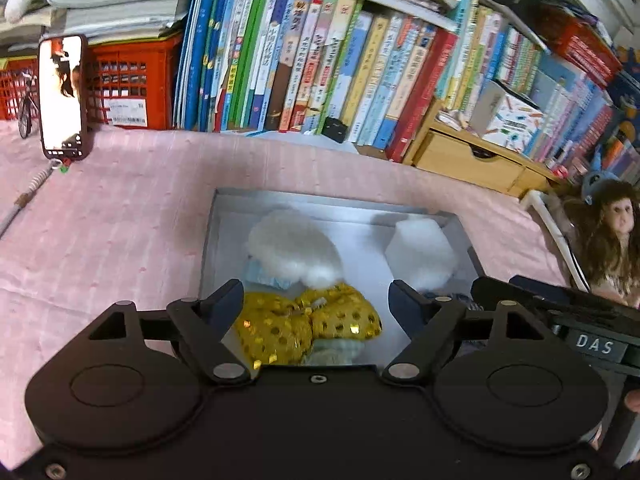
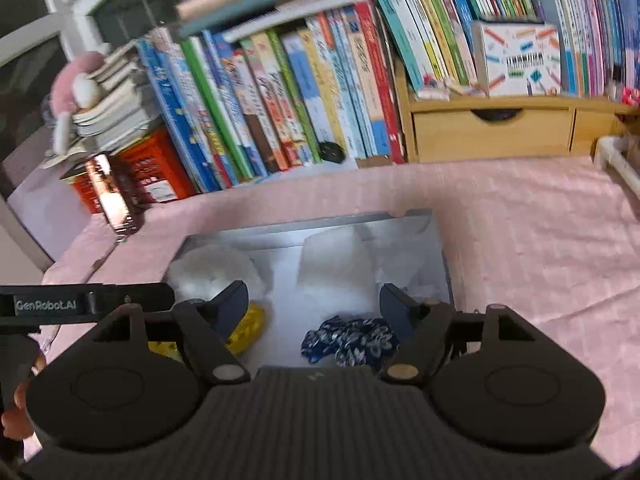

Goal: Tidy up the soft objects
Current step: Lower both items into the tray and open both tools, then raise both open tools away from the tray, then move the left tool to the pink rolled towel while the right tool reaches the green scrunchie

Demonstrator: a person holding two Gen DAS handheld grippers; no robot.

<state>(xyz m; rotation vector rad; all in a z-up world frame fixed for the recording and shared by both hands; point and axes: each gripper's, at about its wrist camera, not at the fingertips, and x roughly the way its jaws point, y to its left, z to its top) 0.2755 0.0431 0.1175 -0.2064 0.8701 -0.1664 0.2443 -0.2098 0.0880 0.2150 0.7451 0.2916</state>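
Observation:
A grey box [image 1: 332, 204] lies open on the pink cloth and holds soft things. In the left wrist view I see a white fluffy piece [image 1: 294, 250], a second white fluffy piece [image 1: 420, 250] and a gold sequinned bow [image 1: 308, 326]. My left gripper [image 1: 316, 300] is open and empty just above the bow. In the right wrist view the box [image 2: 304, 230] also holds a blue patterned scrunchie [image 2: 350, 340], the bow's yellow edge [image 2: 246, 330] and white pieces [image 2: 334, 264]. My right gripper [image 2: 314, 304] is open and empty above the scrunchie.
Rows of upright books [image 1: 320, 64] stand behind the box. A red crate [image 1: 128, 84] and a propped phone [image 1: 64, 96] are at the back left. A wooden drawer unit [image 1: 472, 160] and a doll [image 1: 612, 236] are at the right. The right gripper's body [image 1: 560, 312] lies close on the right.

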